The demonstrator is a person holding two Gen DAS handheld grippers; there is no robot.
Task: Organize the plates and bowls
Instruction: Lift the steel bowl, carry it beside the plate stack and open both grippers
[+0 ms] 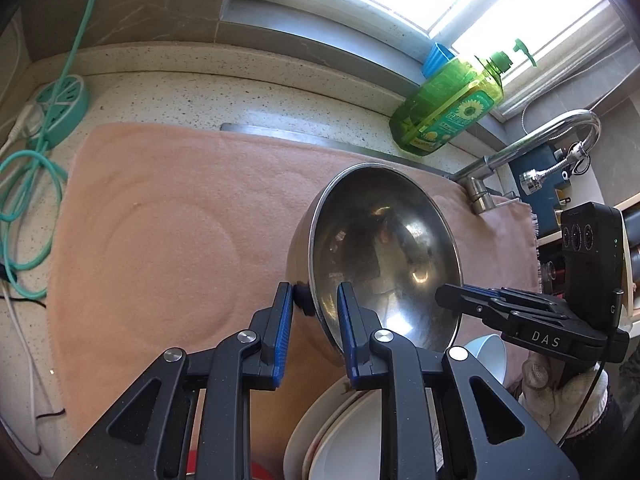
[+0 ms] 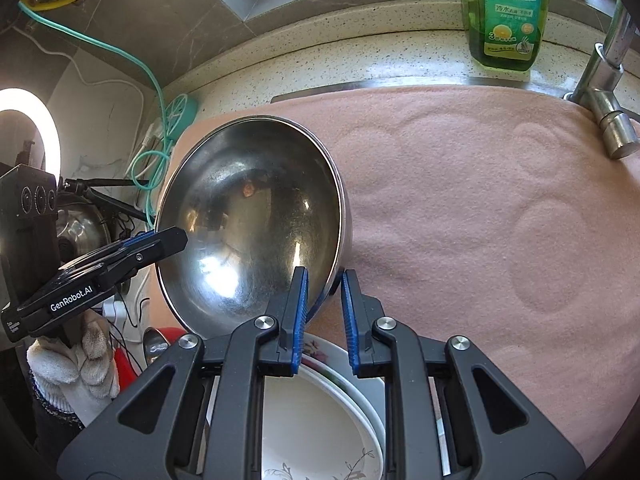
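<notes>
I see the pink towel (image 1: 168, 216) spread across the speckled counter (image 1: 224, 92), and tilted above it hangs the steel bowl (image 1: 384, 248), the biggest thing I am handling, with both claws on its rim. My left gripper (image 1: 314, 304) pinches the rim at the bowl's near left edge, one blue pad inside the bowl and one outside against the wall. My right gripper (image 2: 323, 290) pinches the opposite side the same way, one pad inside and one on the outer wall; in the left view it (image 1: 452, 296) comes in from the right edge. Under the bowl, close to both cameras, lies a stack of white plates (image 2: 320, 412), the lower one with a flower pattern on its border, and a pale bowl (image 1: 490, 354) beside them. On the ledge behind stands a green bottle of dish soap (image 2: 506, 12) with a sunflower label and Chinese print, where I make out a large "3" and little else with certainty. The left gripper's body reads "GenRobot.AI" in the right view, and the right one shows "DAS". A gloved hand (image 2: 76, 364) holds the left tool. The tap (image 2: 604, 92) is cut off at the frame's edge, the plates are half hidden behind my own fingers, and the bowl's reflections are too warped to read.
</notes>
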